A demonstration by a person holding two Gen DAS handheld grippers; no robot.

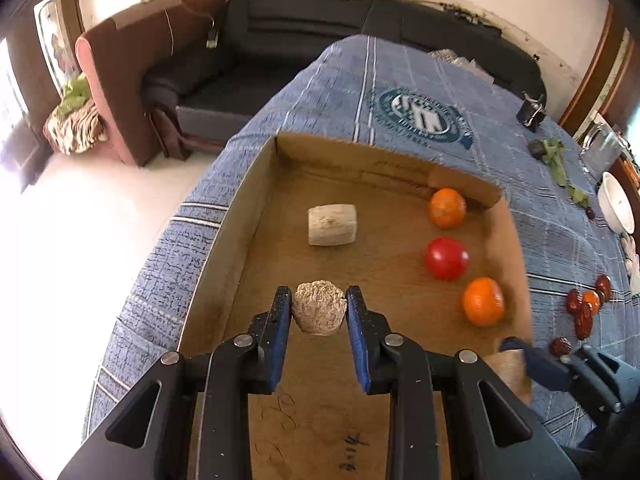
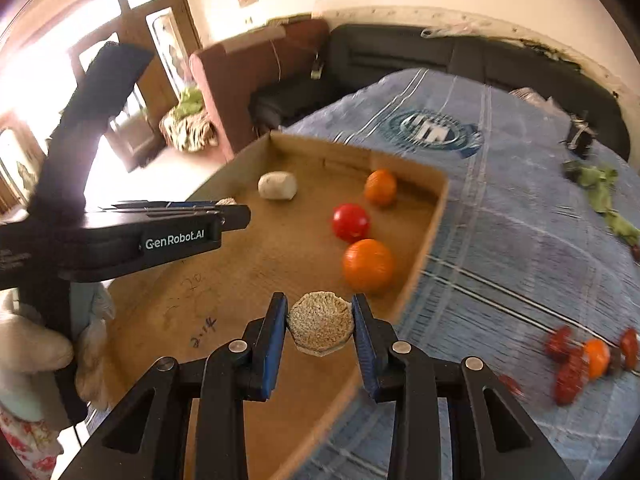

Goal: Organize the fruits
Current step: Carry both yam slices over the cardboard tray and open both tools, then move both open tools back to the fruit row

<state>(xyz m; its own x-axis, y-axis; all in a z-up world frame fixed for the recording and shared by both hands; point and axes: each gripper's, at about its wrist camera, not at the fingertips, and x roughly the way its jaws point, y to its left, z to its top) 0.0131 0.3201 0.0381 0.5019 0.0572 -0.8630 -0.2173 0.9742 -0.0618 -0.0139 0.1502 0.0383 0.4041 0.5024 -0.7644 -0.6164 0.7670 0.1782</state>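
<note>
A shallow cardboard tray (image 1: 248,184) lies on a blue plaid cloth. In it are a pale sugarcane piece (image 1: 332,225), two oranges (image 1: 447,207) (image 1: 483,301) and a red tomato (image 1: 446,258). My left gripper (image 1: 319,312) is shut on a pale fibrous sugarcane chunk (image 1: 319,312) above the tray floor. My right gripper (image 2: 320,322) is shut on another sugarcane chunk (image 2: 320,322) over the tray's near right part (image 2: 420,248); the same fruits (image 2: 368,266) (image 2: 350,222) (image 2: 380,187) lie ahead. The left gripper's body (image 2: 176,236) shows at left.
Red dates and a small orange fruit (image 1: 586,306) lie on the cloth right of the tray, also in the right wrist view (image 2: 588,356). A white bowl (image 1: 618,208), green leaves (image 1: 560,160) and a black clip (image 1: 532,114) sit farther right. A sofa (image 1: 280,40) stands beyond the table.
</note>
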